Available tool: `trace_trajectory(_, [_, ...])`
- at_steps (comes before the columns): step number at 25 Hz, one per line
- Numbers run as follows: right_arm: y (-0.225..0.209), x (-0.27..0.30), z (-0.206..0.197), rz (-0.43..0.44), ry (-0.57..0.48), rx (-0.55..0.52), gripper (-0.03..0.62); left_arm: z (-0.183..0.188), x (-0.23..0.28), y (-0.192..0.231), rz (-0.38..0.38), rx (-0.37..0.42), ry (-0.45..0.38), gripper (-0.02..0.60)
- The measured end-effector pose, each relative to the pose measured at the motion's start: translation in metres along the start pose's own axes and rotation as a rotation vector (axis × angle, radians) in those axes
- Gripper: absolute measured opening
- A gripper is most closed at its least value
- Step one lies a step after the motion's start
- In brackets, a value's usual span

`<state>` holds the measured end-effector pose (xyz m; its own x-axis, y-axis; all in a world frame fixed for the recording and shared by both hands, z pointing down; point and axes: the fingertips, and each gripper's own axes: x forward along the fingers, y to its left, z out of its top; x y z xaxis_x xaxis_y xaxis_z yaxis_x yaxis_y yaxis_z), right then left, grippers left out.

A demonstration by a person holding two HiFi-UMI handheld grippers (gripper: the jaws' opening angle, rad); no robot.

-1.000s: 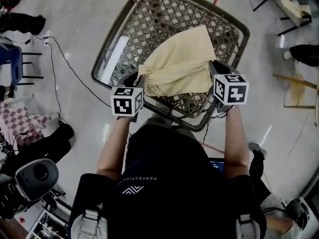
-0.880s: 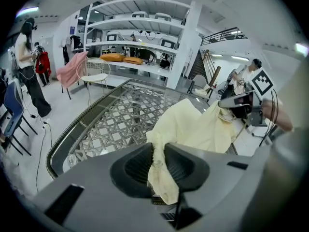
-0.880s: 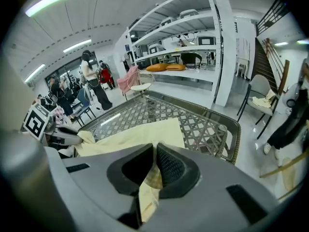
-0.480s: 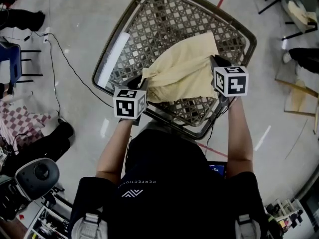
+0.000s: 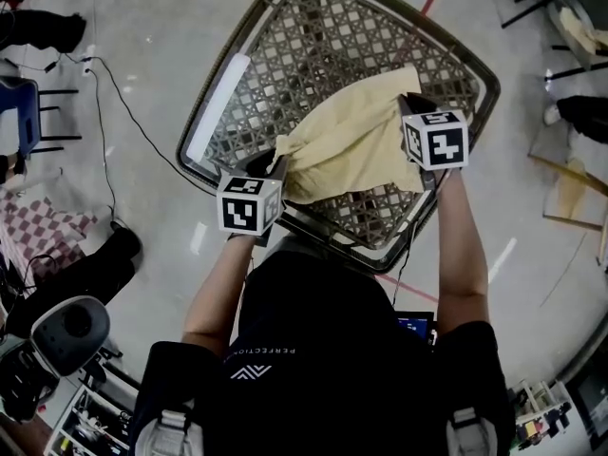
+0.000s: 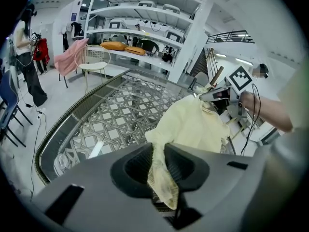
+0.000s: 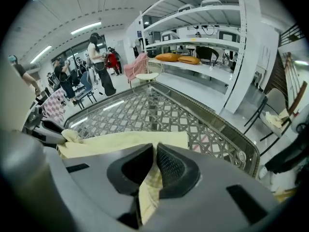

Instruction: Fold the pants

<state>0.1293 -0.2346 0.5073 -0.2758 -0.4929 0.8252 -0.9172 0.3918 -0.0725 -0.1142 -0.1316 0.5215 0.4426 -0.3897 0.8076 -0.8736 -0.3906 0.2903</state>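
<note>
Pale yellow pants (image 5: 350, 143) lie folded over the near part of a glass-topped wicker table (image 5: 285, 65). My left gripper (image 5: 271, 164) is shut on their near left corner, and the cloth (image 6: 161, 178) is pinched between its jaws. My right gripper (image 5: 407, 112) is shut on the right edge, with yellow fabric (image 7: 150, 182) squeezed between its jaws. In the left gripper view the pants (image 6: 193, 122) stretch across to the other gripper (image 6: 217, 94). In the right gripper view the pants (image 7: 120, 141) run left as a flat band over the tabletop (image 7: 145, 108).
The table's rim (image 5: 313, 231) is close in front of the person. A cable (image 5: 133, 126) runs over the floor at the left, beside a chair (image 5: 24, 112). People (image 7: 99, 64) stand beyond the table, with shelving (image 6: 145, 35) and a round chair (image 6: 91, 59) behind.
Both grippers have carried the pants a little away from the person, the right one more. The cloth now lies further up over the table.
</note>
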Motion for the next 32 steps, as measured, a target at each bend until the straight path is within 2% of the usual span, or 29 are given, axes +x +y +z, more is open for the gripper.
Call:
trace_trajectory(14, [0.005, 0.037, 0.014, 0.03, 0.017, -0.062, 0.049, -0.002, -0.002, 0.005, -0.007, -0.047, 0.003, 0.078])
trace_trajectory(21, [0.002, 0.041, 0.014, 0.03, -0.013, -0.016, 0.049, 0.008, -0.001, 0.009, 0.003, 0.003, -0.012, 0.086])
trace_trajectory(27, [0.0, 0.037, 0.02, 0.008, -0.047, 0.002, 0.049, 0.017, -0.007, 0.014, 0.028, 0.014, -0.055, 0.115])
trace_trajectory(32, [-0.011, 0.029, 0.026, -0.049, -0.094, 0.025, 0.05, 0.023, -0.015, 0.021, 0.056, 0.007, -0.094, 0.155])
